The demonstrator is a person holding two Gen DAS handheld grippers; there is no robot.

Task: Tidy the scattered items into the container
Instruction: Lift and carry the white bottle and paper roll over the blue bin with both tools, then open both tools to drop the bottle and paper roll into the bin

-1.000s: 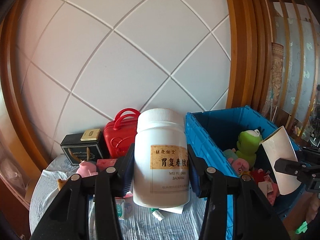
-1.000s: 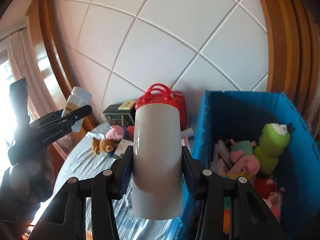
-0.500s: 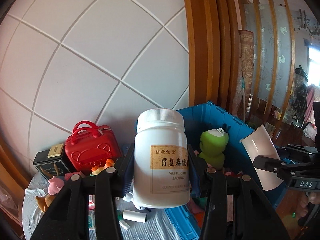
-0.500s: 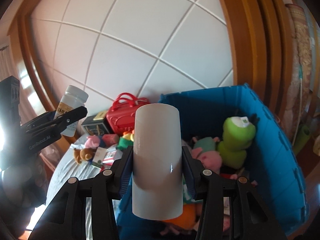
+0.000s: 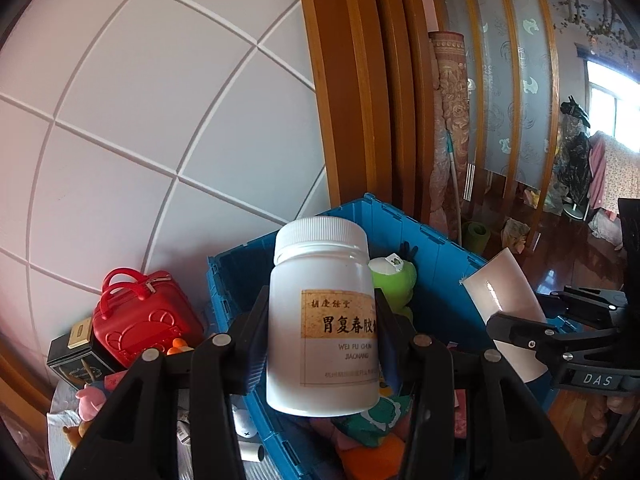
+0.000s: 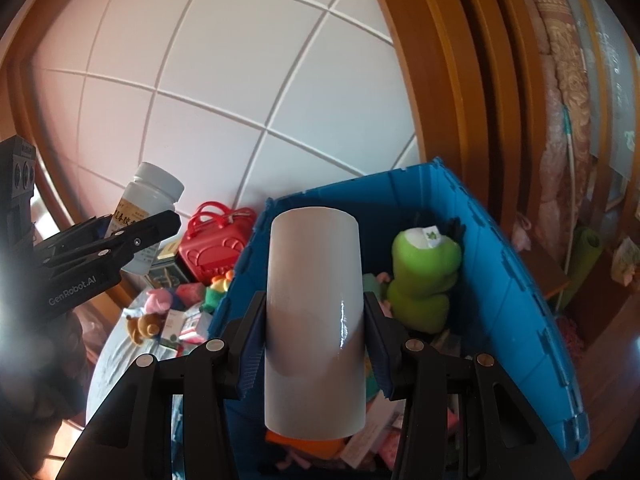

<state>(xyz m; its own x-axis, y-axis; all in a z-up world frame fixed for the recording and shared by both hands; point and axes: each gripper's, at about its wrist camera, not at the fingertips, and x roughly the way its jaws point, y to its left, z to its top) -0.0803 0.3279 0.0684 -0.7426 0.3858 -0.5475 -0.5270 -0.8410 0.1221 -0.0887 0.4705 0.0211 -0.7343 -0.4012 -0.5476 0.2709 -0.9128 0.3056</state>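
Above the blue crate [image 5: 436,276] I hold both grippers, each clamped on its own load. My left gripper [image 5: 320,344] squeezes a white pill jar [image 5: 320,320] upright between its blue pads — ribbed screw cap on top, tan label with Chinese characters facing me. My right gripper [image 6: 314,344] is closed on a plain white cylinder [image 6: 314,320], glossy and standing upright, its lower end over the crate's near wall.

From the left wrist camera the jar hangs over the crate's near left corner, and the cylinder shows off to the right, over the crate's right side. Inside the crate sits a green frog plush [image 6: 424,272] against the far wall, with a pink plush, something orange and some flat packets heaped below it.

Left of the crate, on a cloth-covered table [image 6: 112,352], other things lie out: a red toy suitcase [image 5: 140,320], a dark box [image 5: 76,356] beside it, a pink plush [image 5: 90,396], a small brown bear [image 6: 142,326] and a few cartons — all outside the crate.
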